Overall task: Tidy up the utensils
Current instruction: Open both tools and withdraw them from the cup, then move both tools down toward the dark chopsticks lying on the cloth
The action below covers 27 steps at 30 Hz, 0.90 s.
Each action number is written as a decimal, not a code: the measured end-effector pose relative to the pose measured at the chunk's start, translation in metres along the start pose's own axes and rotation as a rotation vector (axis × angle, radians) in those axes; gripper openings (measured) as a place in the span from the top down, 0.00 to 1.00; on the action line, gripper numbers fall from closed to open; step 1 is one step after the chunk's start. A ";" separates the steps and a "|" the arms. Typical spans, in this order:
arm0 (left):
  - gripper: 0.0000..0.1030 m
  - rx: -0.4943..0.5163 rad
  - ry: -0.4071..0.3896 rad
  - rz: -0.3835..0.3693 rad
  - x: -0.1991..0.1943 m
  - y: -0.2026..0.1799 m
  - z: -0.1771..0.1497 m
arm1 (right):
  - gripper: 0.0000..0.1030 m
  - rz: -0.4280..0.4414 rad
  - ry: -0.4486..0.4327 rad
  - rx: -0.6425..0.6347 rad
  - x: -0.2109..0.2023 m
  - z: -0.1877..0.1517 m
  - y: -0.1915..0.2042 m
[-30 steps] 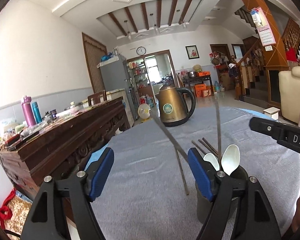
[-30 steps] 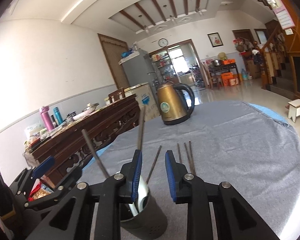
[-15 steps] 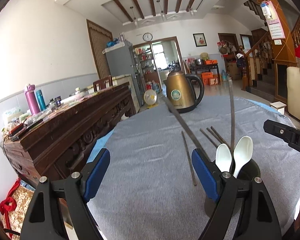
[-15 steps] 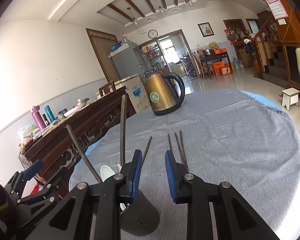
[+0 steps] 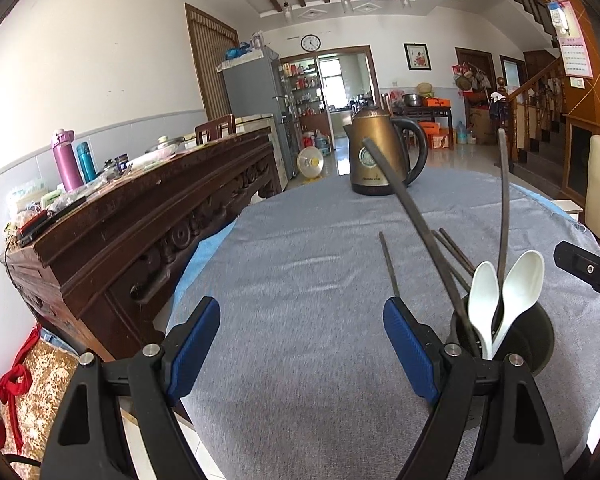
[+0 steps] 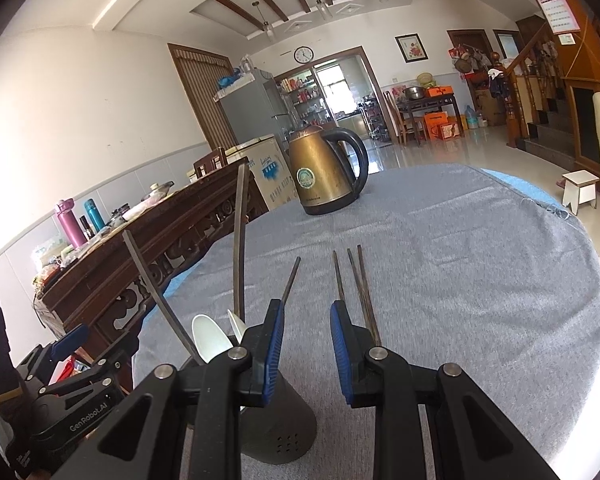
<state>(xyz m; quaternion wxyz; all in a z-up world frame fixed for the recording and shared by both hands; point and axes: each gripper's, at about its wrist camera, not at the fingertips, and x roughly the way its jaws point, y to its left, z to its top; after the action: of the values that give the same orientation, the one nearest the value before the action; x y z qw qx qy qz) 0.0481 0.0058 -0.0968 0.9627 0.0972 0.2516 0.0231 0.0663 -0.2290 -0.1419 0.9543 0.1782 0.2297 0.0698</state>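
Observation:
A dark grey utensil holder (image 6: 278, 420) stands on the grey cloth near the front. It holds two white spoons (image 5: 500, 300) and two dark chopsticks (image 5: 412, 216) that lean outward. Several more dark chopsticks (image 6: 360, 284) lie flat on the cloth beyond it. My left gripper (image 5: 300, 344) is open and empty, left of the holder (image 5: 532, 340). My right gripper (image 6: 304, 348) is open with a narrow gap and empty, just above and right of the holder, with the loose chopsticks ahead of it.
A brass kettle (image 6: 324, 172) with a black handle stands at the far side of the round table (image 6: 480, 280). A carved wooden sideboard (image 5: 140, 232) with bottles runs along the left. Stairs and a small stool (image 6: 580, 188) are at the right.
Both grippers have risen and pulled back a little, so the holder and table sit lower in view. The jaws have kept their openings. The utensils have not moved.

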 end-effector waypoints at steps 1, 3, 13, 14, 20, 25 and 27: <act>0.18 -0.002 0.005 -0.001 0.002 0.002 0.001 | 0.75 -0.001 0.004 0.001 0.001 -0.001 0.000; 0.18 -0.008 0.015 -0.002 0.005 0.003 0.000 | 0.75 -0.004 0.013 0.002 0.004 -0.002 0.000; 0.18 -0.036 0.075 -0.008 0.025 0.013 -0.008 | 0.75 -0.013 0.062 0.008 0.020 -0.007 0.000; 0.18 -0.039 0.085 -0.009 0.027 0.014 -0.009 | 0.75 -0.014 0.068 0.008 0.022 -0.008 0.000; 0.18 -0.073 0.153 -0.033 0.047 0.020 -0.016 | 0.75 -0.033 0.096 0.045 0.031 -0.007 -0.011; 0.18 -0.103 0.217 -0.046 0.066 0.024 -0.026 | 0.75 -0.066 0.122 0.108 0.041 -0.006 -0.031; 0.18 -0.116 0.239 -0.049 0.073 0.027 -0.029 | 0.75 -0.074 0.137 0.130 0.046 -0.007 -0.038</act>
<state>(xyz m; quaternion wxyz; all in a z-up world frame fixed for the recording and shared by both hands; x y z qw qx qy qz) 0.0978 0.0438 -0.1515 0.9300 0.0319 0.3652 0.0257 0.1061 -0.2526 -0.1809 0.9246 0.2259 0.3051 0.0314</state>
